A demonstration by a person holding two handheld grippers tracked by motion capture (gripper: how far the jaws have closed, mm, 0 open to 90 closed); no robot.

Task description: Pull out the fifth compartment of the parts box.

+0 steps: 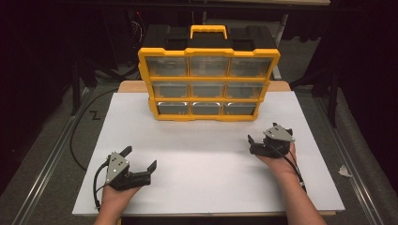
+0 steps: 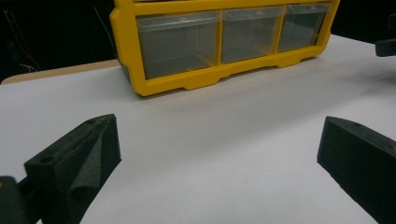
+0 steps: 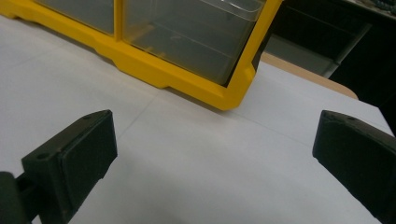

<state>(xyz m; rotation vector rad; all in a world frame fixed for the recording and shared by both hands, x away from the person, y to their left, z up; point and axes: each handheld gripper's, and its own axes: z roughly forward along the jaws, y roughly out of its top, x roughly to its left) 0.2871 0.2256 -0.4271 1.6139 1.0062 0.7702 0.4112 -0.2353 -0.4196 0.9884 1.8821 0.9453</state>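
A yellow and black drawer organiser [image 1: 209, 77] with three rows of clear drawers stands at the back middle of the white table [image 1: 206, 159]. All its drawers look pushed in. My left gripper [image 1: 139, 158] rests near the front left, held by a hand, open and holding nothing. My right gripper [image 1: 263, 133] sits at the right, in front of the organiser's right corner, open and holding nothing. In the left gripper view the bottom drawer row [image 2: 224, 37] lies ahead of the spread jaws. The right gripper view faces the organiser's bottom right corner [image 3: 233, 93].
The white board lies on a wooden table whose edge [image 1: 131, 86] shows behind it. Dark floor, metal rails and cables [image 1: 77, 136] surround the table. A bit of crumpled paper [image 1: 345, 171] lies on the floor at the right.
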